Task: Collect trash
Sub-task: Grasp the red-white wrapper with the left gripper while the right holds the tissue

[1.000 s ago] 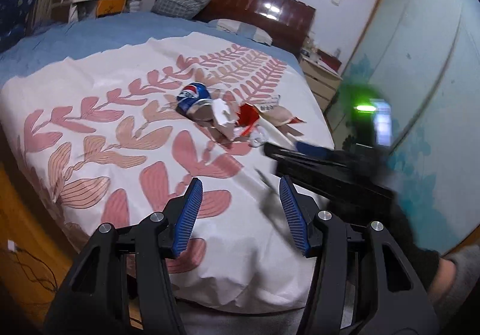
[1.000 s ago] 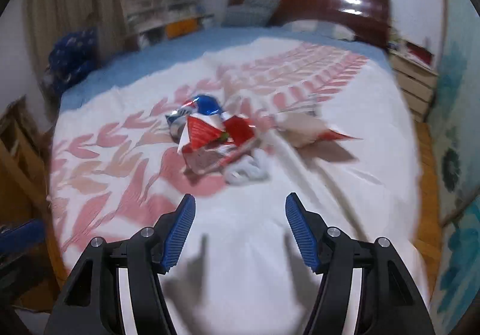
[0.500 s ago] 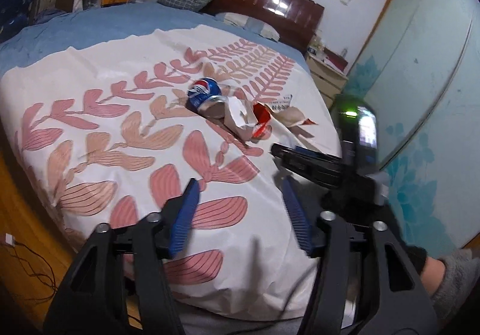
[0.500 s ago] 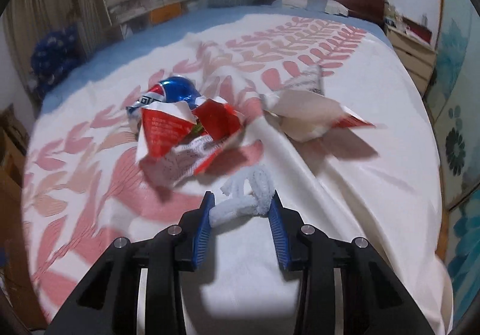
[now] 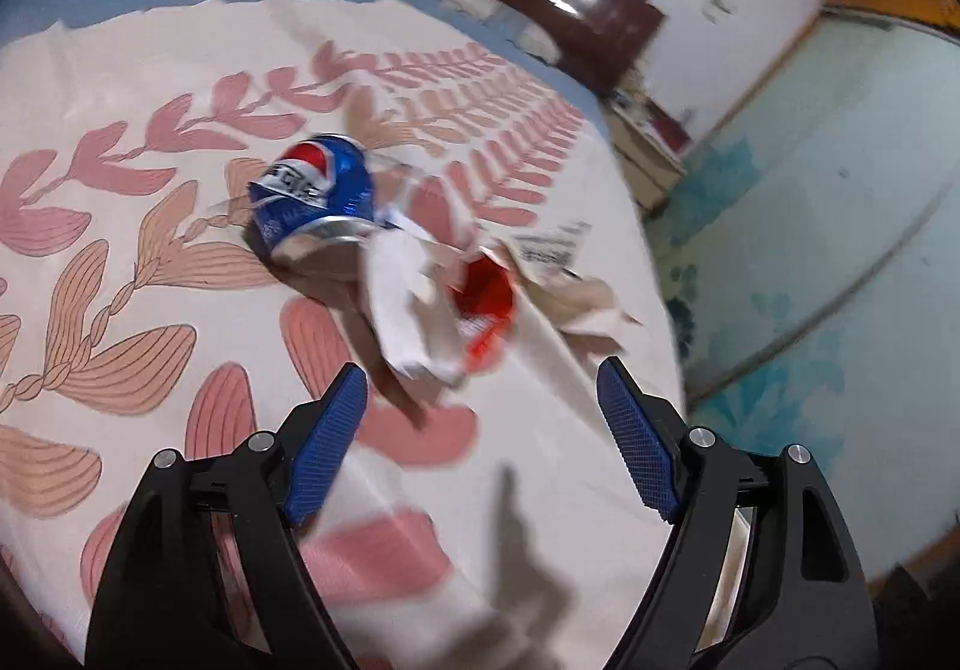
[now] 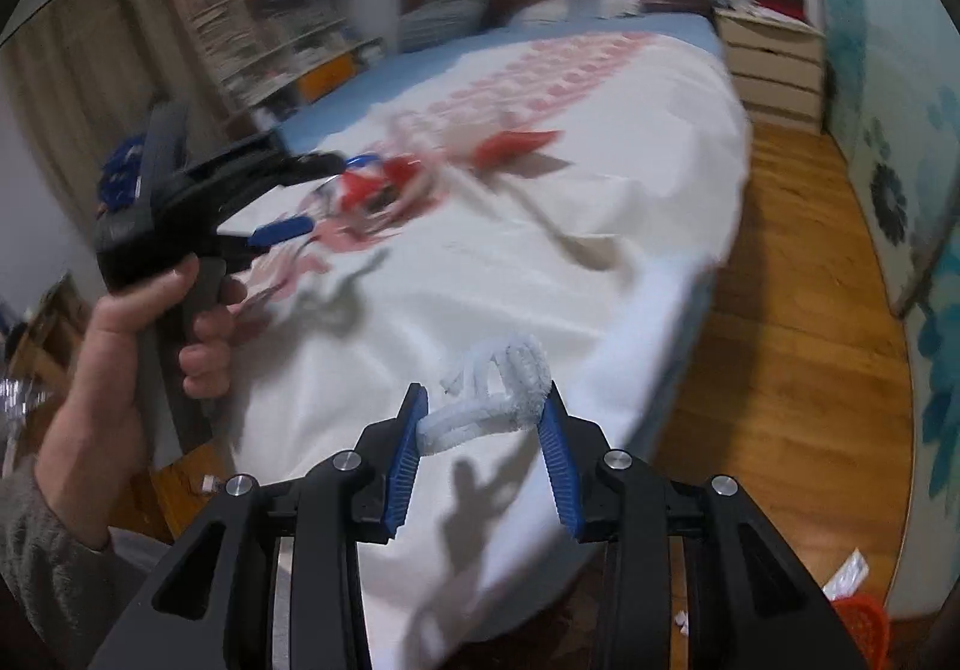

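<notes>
Meanwhile the right gripper (image 6: 483, 424) is clamped on a fuzzy white bent pipe-cleaner twist (image 6: 495, 391), carried above the edge of the white leaf-patterned bedspread (image 6: 480, 262). Its partner, the left gripper (image 5: 483, 430), is opening with nothing between its blue pads, aimed at the crumpled white-and-red wrapper (image 5: 432, 304) beside a crushed blue soda can (image 5: 315, 199).

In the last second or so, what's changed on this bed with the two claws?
The right claw closed on the white fuzzy twist and carried it off toward the bed's edge. The left claw moved in on the pile, its jaws opening, empty. The blue can, red wrapper and crumpled papers stayed put.
</notes>
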Demonstrator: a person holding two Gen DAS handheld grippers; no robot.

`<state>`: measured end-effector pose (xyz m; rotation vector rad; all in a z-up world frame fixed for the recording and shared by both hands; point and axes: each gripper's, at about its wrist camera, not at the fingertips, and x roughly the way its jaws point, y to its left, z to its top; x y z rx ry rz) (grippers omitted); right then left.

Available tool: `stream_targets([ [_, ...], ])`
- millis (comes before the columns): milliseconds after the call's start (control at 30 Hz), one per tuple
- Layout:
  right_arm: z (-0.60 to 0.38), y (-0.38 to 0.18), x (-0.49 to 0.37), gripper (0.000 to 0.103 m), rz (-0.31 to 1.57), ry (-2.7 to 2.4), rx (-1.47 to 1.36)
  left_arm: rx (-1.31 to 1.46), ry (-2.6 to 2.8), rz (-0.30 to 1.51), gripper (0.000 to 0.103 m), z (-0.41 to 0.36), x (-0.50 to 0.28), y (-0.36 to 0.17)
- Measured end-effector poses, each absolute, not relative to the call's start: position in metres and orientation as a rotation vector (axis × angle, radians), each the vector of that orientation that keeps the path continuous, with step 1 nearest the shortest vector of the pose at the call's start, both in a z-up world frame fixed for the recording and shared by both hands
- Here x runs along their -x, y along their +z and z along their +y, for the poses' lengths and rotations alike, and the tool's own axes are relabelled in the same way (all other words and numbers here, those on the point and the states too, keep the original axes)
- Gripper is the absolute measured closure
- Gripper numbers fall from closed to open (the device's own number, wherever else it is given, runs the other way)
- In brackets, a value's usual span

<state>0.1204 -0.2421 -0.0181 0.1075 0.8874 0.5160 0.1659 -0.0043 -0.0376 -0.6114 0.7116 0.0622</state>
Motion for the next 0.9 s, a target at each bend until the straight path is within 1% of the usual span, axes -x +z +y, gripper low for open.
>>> stream_targets([
  [67, -0.243, -0.025, -0.122, 0.064, 0.907, 0.515, -0.128, 0.638, 0.082, 0.740, 0.025, 0.000, -0.176, -0.047],
  [100, -0.242, -0.030, -0.123, 0.064, 0.926, 0.519, -0.139, 0.653, 0.081, 0.752, 0.027, 0.002, -0.179, -0.051],
  [133, -0.239, -0.033, -0.124, 0.064, 0.938, 0.523, -0.140, 0.665, 0.076, 0.761, 0.035, 0.004, -0.181, -0.054],
  [167, -0.235, -0.034, -0.125, 0.064, 0.941, 0.527, -0.137, 0.668, 0.071, 0.768, 0.039, 0.005, -0.182, -0.057],
  [200, -0.230, -0.035, -0.127, 0.064, 0.941, 0.533, -0.131, 0.668, 0.069, 0.773, 0.048, 0.005, -0.183, -0.058],
  [233, -0.227, -0.036, -0.127, 0.064, 0.942, 0.542, -0.122, 0.675, 0.061, 0.781, 0.068, 0.005, -0.182, -0.061],
  [267, -0.224, -0.036, -0.128, 0.064, 0.942, 0.545, -0.118, 0.685, 0.050, 0.788, 0.074, 0.006, -0.182, -0.064],
  [433, -0.226, -0.034, -0.127, 0.064, 0.940, 0.532, -0.120, 0.696, -0.022, 0.732, 0.077, 0.003, -0.174, -0.059],
  [600, -0.241, -0.012, -0.114, 0.064, 0.885, 0.533, -0.120, 0.599, -0.034, 0.693, 0.078, -0.027, -0.132, -0.034],
  [700, -0.260, 0.008, -0.100, 0.064, 0.844, 0.538, -0.124, 0.525, -0.055, 0.676, 0.077, -0.052, -0.092, -0.011],
  [900, -0.325, 0.060, -0.064, 0.064, 0.734, 0.512, -0.113, 0.430, -0.122, 0.553, 0.077, -0.103, -0.027, 0.055],
])
